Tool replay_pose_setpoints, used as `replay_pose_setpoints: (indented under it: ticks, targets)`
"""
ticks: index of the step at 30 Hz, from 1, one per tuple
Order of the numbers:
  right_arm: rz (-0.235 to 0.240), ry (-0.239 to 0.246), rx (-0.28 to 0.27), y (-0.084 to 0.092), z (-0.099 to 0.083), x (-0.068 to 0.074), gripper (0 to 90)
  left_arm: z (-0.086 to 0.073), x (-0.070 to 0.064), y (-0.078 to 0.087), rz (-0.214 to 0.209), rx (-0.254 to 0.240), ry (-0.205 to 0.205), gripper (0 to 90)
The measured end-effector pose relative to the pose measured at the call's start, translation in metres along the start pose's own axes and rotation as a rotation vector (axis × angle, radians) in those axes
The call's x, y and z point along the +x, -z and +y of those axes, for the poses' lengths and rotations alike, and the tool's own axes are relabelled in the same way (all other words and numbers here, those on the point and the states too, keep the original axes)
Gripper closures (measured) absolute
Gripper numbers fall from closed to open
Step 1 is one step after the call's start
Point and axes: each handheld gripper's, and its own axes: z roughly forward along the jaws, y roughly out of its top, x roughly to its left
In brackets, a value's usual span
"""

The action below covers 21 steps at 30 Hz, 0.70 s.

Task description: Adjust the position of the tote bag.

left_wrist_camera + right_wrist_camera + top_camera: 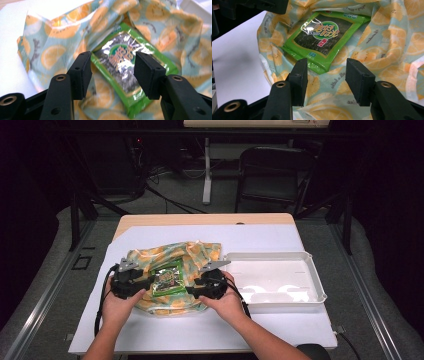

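The green packet (pixel 167 279) lies flat on the orange-print bag (pixel 190 255), which is spread crumpled on the white bench (pixel 150 325). The left tool (pixel 146 282) sits just left of the packet and the right tool (pixel 192 287) just right of it, each in a hand. In the left gripper view the jaws stand wide, the packet (pixel 125 72) beyond them, nothing pinched. In the right gripper view the jaws also stand wide, apart from the packet (pixel 322 37), above the bag (pixel 392 50). A white tray (pixel 305 262) stands right of the bag, touching its edge.
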Motion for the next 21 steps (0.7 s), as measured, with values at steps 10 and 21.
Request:
replay_pose_setpoints:
  ticks: [10, 21]
  targets:
    - [-0.023, -0.069, 0.033, -0.008, 0.017, -0.012, 54.4, 0.009, 0.007, -0.010, -0.050, -0.038, 0.062, 58.5]
    - [-0.045, -0.125, 0.031, -0.030, 0.038, -0.015, 60.6, 0.004, 0.011, -0.015, -0.064, -0.012, 0.101, 56.1]
